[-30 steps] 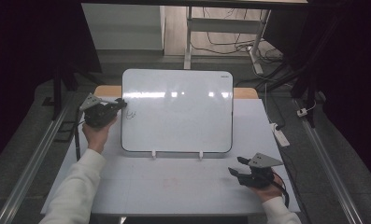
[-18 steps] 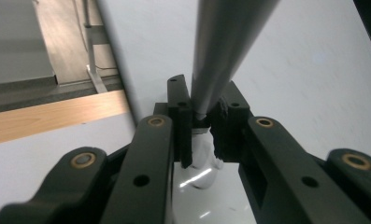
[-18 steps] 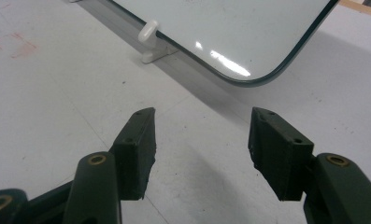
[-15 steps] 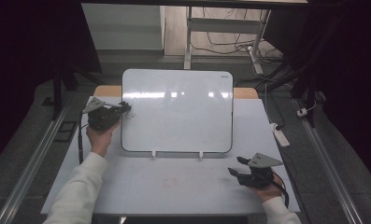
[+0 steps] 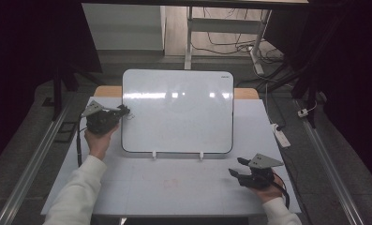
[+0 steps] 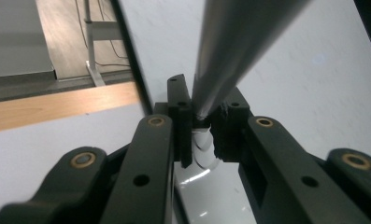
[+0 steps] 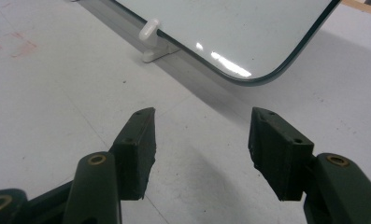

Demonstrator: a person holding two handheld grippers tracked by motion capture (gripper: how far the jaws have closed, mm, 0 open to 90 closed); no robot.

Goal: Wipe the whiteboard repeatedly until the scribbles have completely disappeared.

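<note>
A white glass board (image 5: 179,112) stands tilted back on the white table (image 5: 141,187). My left gripper (image 5: 123,111) is at the board's left edge, about halfway up. It is shut on a grey marker-like stick (image 6: 239,42), which rises out of the jaws across the board face (image 6: 304,79). In the left gripper view, the left gripper (image 6: 203,107) also has a white piece below the grip. My right gripper (image 5: 236,167) rests low on the table near the front right. Its jaws stand open and empty, and it (image 7: 202,126) points at the board's lower corner (image 7: 248,77).
Two white feet (image 5: 153,154) (image 5: 201,154) prop the board's bottom edge; one foot (image 7: 148,30) shows ahead of the right gripper. A faint red mark (image 5: 170,183) is on the table front. A wooden strip (image 5: 245,93) lies behind the board, and a power strip (image 5: 281,136) lies off the table's right side.
My left gripper has shifted slightly along the board's left edge, toward the near side, still holding the stick. The right gripper has stayed put.
</note>
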